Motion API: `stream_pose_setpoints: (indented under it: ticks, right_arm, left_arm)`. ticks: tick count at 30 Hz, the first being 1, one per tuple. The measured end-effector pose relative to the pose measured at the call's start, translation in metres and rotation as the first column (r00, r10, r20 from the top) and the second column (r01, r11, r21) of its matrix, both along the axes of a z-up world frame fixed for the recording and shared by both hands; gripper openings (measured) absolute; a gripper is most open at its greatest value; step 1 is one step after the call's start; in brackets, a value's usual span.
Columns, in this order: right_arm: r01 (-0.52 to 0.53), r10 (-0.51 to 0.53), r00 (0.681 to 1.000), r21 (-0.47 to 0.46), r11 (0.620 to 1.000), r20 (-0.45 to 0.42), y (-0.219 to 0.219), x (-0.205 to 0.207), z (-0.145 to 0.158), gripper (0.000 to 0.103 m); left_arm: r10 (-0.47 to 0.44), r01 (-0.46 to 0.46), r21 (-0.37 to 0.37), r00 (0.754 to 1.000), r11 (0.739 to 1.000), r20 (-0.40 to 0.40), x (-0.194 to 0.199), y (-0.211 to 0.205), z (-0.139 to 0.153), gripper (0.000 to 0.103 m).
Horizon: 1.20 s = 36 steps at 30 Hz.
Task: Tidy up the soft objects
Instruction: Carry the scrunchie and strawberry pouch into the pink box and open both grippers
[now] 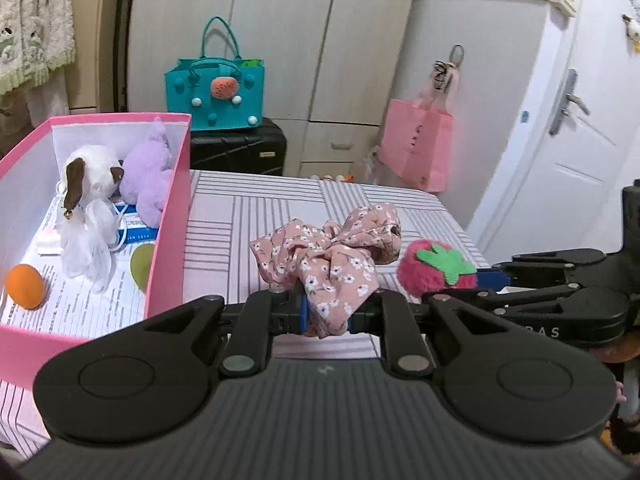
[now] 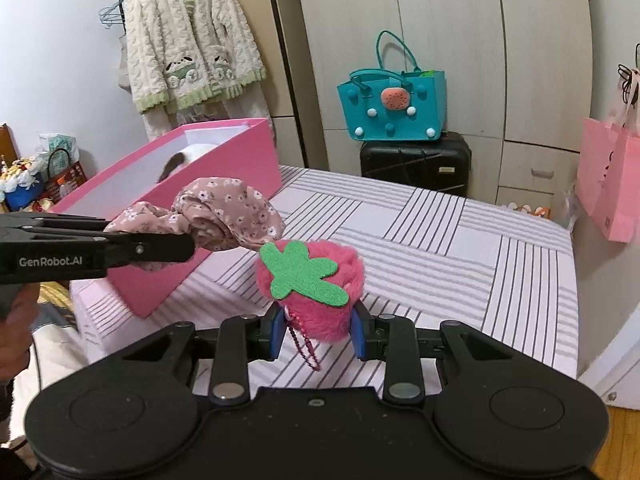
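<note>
Pink floral fabric, a gathered scrunchie-like piece (image 1: pixel 332 256), is pinched in the narrow jaws of the left gripper (image 1: pixel 326 314) and carried above the striped bed (image 1: pixel 280 204), a loose fold hanging below the pads. Fuzzy pink strawberry plush (image 2: pixel 316 288), with green felt leaf and a short bead chain dangling underneath, sits clamped between the blue pads of the right gripper (image 2: pixel 318 334), jaws closed onto its lower body. Both items are airborne, side by side, the fabric just left of the plush. Destination, by judgement: the pink box (image 1: pixel 172 216) on the bed's left side, open-topped, already holding a white-and-brown plush (image 1: pixel 92 172), a purple plush (image 1: pixel 150 168), an orange ball (image 1: pixel 25 286) and a greenish ball half hidden by the near wall. Risks: the two grippers travel close together and could knock one another or tangle the fabric on the plush; the hanging fold or the bead chain may snag the box's thin rim and tip or drag the light box; the grip on the rounded, springy plush is low and could slip. Edges: the box's right wall stands between the cargo and the interior and must be cleared from above. Open room: bare bed to the right and beyond; free floor inside the box lies near its front, around the orange ball.
</note>
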State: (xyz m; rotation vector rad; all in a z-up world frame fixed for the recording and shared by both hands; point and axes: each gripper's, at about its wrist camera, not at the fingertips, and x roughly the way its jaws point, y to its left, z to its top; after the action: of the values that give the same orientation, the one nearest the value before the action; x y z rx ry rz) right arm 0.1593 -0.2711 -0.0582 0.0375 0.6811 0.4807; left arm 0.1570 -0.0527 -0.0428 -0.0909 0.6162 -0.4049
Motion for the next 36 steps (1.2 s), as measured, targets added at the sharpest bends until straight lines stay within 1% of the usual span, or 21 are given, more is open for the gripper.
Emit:
stream_pose_setpoints:
  ticks: [5,8,12,18,21,23,26,28,30,34,36]
  right_arm:
    - [-0.009,0.009,0.999,0.010,1.000,-0.046,0.002,-0.016,0.007,0.037]
    - [-0.017,0.019,0.997,0.029,0.999,-0.074,0.001,-0.024,0.010,0.037]
    - [-0.032,0.035,0.995,0.032,0.999,-0.092,0.004,-0.034,0.017,0.037]
    - [-0.089,0.096,0.988,0.067,0.994,-0.120,0.015,-0.045,0.026,0.038]
    - [-0.133,0.146,0.980,0.097,0.986,-0.135,0.026,-0.048,0.029,0.038]
    - [-0.170,0.186,0.972,0.112,0.979,-0.144,0.037,-0.048,0.030,0.038]
    - [-0.227,0.245,0.959,0.135,0.964,-0.139,0.052,-0.047,0.035,0.038]
    - [-0.263,0.282,0.951,0.149,0.953,-0.125,0.063,-0.047,0.039,0.038]
    - [-0.293,0.309,0.945,0.146,0.945,-0.105,0.076,-0.045,0.046,0.038]
    - [-0.331,0.339,0.939,0.132,0.935,-0.051,0.096,-0.039,0.061,0.038]
    - [-0.340,0.343,0.939,0.112,0.934,-0.005,0.105,-0.034,0.070,0.038]
  left_arm:
    - [-0.058,0.058,-0.018,0.998,0.998,-0.029,-0.018,0.013,0.008,0.015]
    - [-0.091,0.089,-0.030,0.994,0.996,-0.063,-0.026,0.024,0.012,0.015]
    - [-0.122,0.119,-0.035,0.988,0.992,-0.092,-0.038,0.037,0.018,0.015]
    - [-0.113,0.111,-0.023,0.987,0.994,-0.118,-0.056,0.065,0.028,0.015]
    - [-0.101,0.099,-0.019,0.983,0.995,-0.155,-0.063,0.081,0.031,0.015]
    - [-0.089,0.084,-0.036,0.976,0.996,-0.198,-0.067,0.098,0.031,0.015]
    - [-0.065,0.056,-0.046,0.972,0.997,-0.227,-0.075,0.119,0.034,0.015]
    - [-0.050,0.040,-0.048,0.974,0.998,-0.220,-0.080,0.128,0.040,0.015]
    - [-0.041,0.032,-0.050,0.980,0.998,-0.196,-0.084,0.135,0.048,0.015]
    - [-0.024,0.017,-0.057,0.992,0.998,-0.125,-0.084,0.150,0.064,0.015]
    - [-0.012,0.005,-0.067,0.995,0.998,-0.098,-0.078,0.157,0.068,0.015]
